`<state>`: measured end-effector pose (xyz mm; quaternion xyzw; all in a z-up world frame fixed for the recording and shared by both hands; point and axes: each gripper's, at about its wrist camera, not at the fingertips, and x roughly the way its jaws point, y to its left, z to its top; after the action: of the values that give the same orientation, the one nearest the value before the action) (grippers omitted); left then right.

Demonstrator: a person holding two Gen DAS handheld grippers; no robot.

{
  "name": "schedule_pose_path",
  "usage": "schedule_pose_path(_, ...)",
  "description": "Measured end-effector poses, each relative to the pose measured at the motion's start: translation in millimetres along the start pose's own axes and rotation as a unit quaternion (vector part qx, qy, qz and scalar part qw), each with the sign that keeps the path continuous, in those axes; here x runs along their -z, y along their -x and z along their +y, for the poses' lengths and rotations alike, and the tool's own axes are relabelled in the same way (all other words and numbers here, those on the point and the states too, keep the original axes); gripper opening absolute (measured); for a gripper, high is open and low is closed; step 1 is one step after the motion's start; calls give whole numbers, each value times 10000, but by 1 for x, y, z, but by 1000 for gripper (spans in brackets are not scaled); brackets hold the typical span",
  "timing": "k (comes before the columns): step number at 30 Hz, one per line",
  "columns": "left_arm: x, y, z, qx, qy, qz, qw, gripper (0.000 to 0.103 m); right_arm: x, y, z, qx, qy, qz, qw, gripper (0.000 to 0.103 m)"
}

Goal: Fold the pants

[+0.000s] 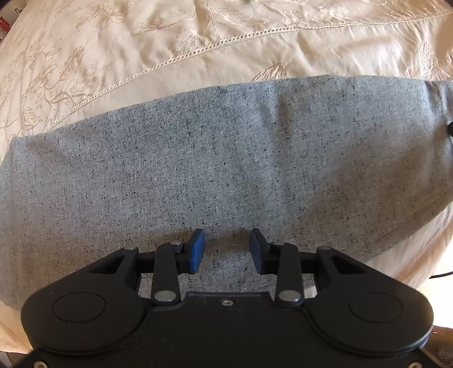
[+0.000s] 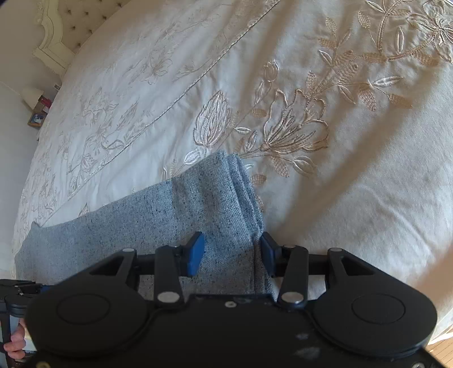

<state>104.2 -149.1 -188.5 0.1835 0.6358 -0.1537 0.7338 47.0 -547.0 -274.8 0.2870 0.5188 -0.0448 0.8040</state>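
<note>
The bed (image 2: 354, 198) fills nearly everything, spread with a cream bedspread (image 1: 240, 59) stitched in pale gold flowers and crossed by a line of openwork trim. At the far end, the right wrist view shows a tufted headboard (image 2: 68, 25) in a carved cream frame, and beside it a small nightstand (image 2: 36, 119) with a lamp and a few items too small to make out.

On the bedspread lie the pants (image 1: 226, 158), a speckled blue-grey fabric, already laid flat in a long band running across the near part of the bed. In the right wrist view their end shows as several stacked layers (image 2: 243, 186), the edges lined up close to one another beside an embroidered flower (image 2: 291, 130).

The left gripper (image 1: 227, 250) hangs low over the middle of the band, its jaws spread with bare fabric showing between the 2 blue pads (image 1: 198, 250); it grips nothing. The right gripper (image 2: 232, 253) sits at the stacked end, jaws likewise spread, with the fabric's edge running up between them. Its right-hand pad (image 2: 267, 254) is just against that edge, the other stands apart from it over the cloth.

At the lower left of the right wrist view, part of the person's hand (image 2: 15, 344) is visible.
</note>
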Motion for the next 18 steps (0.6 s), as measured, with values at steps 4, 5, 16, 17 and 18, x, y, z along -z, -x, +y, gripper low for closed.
schedule_pose_path(4, -20, 14, -4, 243, 213, -269, 9991, 44, 3, 7, 15, 230, 438, 57, 9988, 9)
schedule_pose_path(5, -27, 15, -5, 284, 283, -327, 9987, 44, 4, 12, 18, 239, 404, 17, 9989, 9)
schedule_pose_path(16, -97, -22, 7, 486, 1114, -251, 9923, 44, 9, 55, 47, 109, 323, -399, 9986, 8)
schedule_pose_path(17, -98, -20, 7, 495, 1105, -260, 9923, 44, 9, 57, 50, 100, 313, -407, 9986, 8)
schedule_pose_path(18, -97, -16, 8, 514, 1092, -274, 9923, 44, 9, 58, 53, 99, 307, -419, 9986, 8)
